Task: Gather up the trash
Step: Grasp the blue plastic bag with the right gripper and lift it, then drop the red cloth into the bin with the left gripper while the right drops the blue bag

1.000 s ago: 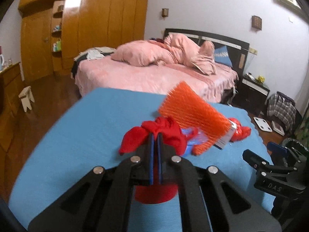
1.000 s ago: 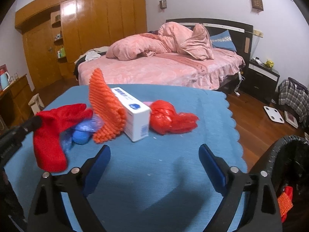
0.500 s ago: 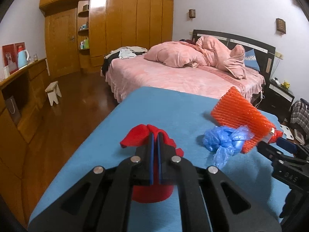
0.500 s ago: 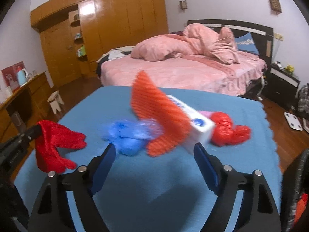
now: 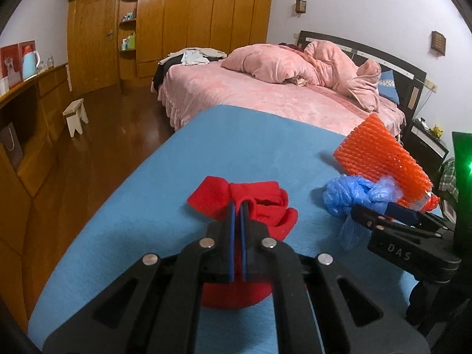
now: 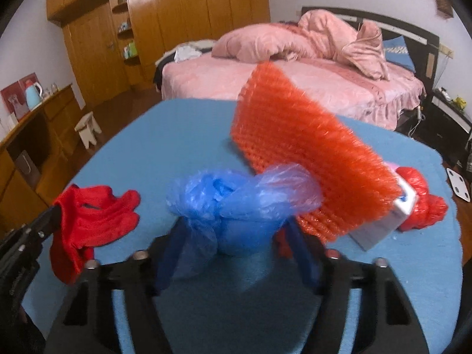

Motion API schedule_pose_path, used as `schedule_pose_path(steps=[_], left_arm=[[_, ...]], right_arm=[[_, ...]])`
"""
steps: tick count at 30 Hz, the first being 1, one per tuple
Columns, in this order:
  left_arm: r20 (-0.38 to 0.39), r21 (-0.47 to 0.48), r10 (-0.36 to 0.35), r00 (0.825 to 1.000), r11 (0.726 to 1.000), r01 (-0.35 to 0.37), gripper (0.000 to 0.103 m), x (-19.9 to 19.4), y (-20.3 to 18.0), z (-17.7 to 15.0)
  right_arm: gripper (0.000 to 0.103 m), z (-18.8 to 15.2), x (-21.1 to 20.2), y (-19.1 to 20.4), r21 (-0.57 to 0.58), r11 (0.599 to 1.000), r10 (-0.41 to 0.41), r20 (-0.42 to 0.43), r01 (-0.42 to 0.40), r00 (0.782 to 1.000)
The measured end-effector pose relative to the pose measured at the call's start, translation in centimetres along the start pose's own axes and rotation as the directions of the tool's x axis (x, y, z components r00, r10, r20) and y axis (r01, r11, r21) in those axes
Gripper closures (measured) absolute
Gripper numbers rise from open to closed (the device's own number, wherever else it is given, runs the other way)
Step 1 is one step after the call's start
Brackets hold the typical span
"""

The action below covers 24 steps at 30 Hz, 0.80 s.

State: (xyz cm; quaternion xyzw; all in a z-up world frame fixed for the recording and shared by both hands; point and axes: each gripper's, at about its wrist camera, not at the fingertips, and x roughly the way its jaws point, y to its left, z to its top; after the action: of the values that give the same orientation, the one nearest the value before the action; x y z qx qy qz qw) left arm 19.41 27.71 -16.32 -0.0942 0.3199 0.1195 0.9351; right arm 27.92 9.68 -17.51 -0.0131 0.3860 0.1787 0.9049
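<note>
Bedroom clutter sits behind a blue cloth-covered worktop (image 5: 183, 159): a pink bed (image 5: 265, 94) at twelve o'clock and tall wooden wardrobes (image 5: 177, 17) at eleven. On the left, the gripper (image 5: 237, 206) is clamped narrow on a limp red fabric glove (image 5: 250, 203), whose cuff droops below the fingers. Over at three o'clock of it, the right gripper (image 6: 233, 233) straddles a crumpled blue plastic bag (image 6: 233, 203), fingers at either side of the bundle; this view is blurred, so whether they already pinch it cannot be told. That bag looks thin, glossy and loosely knotted, with a wispy tail hanging at seven o'clock. Leaning right against it at two o'clock is an orange foam mesh sleeve (image 6: 303, 153) draped over a white cardboard box (image 6: 380, 224), with a red plastic bag (image 6: 421, 203) beyond at three o'clock. Trouble would likely come from that contact: lifting the blue bag could drag or topple the mesh and box, and slick film caught only by its loose outer folds may slip free. The glove, held by a small pinch, might also slide out if swung.
</note>
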Motion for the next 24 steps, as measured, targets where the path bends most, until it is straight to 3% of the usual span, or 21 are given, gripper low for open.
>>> schedule_pose_path(steps=[3,8,14,18,24], left_arm=[[-0.011,0.010,0.006,1.000,1.000,-0.006,0.100,0.3,-0.1,0.0],[-0.022,0.012,0.018,1.000,1.000,-0.018,0.100,0.7,-0.4,-0.1],[-0.041,0.028,0.029,0.999,0.999,-0.028,0.100,1.2,-0.7,0.0],[-0.011,0.028,0.023,1.000,0.999,-0.023,0.100,0.2,-0.7,0.2],[0.022,0.046,-0.004,1.000,0.999,0.003,0.100,-2.0,-1.8,-0.1]], right_arm=[[0.058,-0.3,0.1,0.6,-0.026,1.000,0.011,-0.007,-0.011,1.000],[0.067,-0.4,0.3,0.3,-0.016,1.000,0.026,-0.012,-0.026,1.000],[0.069,0.0,0.1,0.3,-0.024,0.999,0.030,-0.008,-0.030,1.000],[0.069,-0.2,-2.4,-0.4,-0.014,0.996,0.084,0.049,-0.083,0.995],[0.069,-1.1,-5.2,-1.4,0.006,0.995,0.095,0.080,-0.096,0.992]])
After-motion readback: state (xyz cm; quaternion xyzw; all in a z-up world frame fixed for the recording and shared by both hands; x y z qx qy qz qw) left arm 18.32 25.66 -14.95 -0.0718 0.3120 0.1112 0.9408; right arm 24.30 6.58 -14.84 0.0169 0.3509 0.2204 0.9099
